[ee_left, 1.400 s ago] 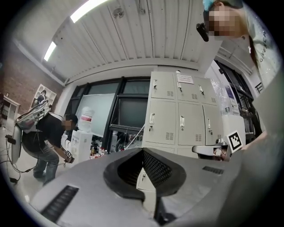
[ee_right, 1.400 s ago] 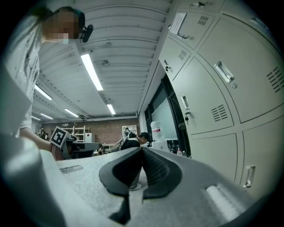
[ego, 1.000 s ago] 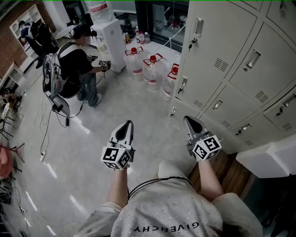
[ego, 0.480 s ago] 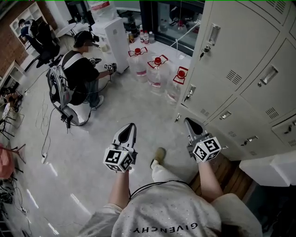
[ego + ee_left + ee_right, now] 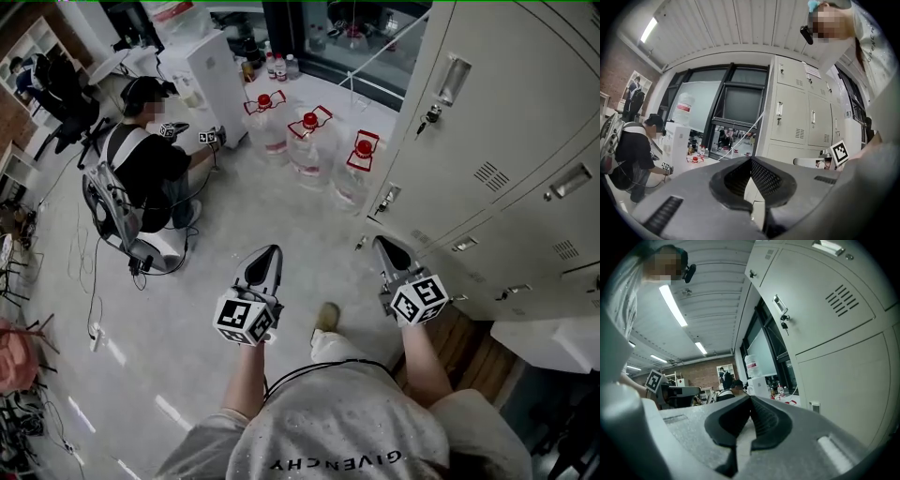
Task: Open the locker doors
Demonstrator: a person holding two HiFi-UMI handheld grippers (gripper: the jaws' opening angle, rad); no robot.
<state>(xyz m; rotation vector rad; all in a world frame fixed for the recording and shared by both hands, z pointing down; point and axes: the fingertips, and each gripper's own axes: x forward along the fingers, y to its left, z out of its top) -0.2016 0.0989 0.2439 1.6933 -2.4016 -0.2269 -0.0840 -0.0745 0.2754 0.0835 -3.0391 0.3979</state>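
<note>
A bank of beige lockers (image 5: 506,122) fills the right side of the head view, all its doors closed. An upper door carries a recessed handle (image 5: 452,79) with a key below it; a lower door has a small latch (image 5: 386,199). My right gripper (image 5: 383,246) is shut and empty, held level just left of the bottom row, apart from it. My left gripper (image 5: 269,254) is also shut and empty, over the floor farther left. In the right gripper view a locker door (image 5: 820,301) with handle and keys (image 5: 781,310) rises close on the right. The left gripper view shows the lockers (image 5: 794,117) ahead.
Three big water jugs (image 5: 309,141) stand on the floor by the lockers' far end, next to a white water dispenser (image 5: 208,80). A crouching person with a backpack (image 5: 141,164) is at the left. A white box (image 5: 553,339) lies at the lower right. Cables cross the floor at the left.
Both grippers and the view have moved forward along the lockers, which now stand nearer and larger. The jaws stay shut. A shoe has come into sight between the arms.
</note>
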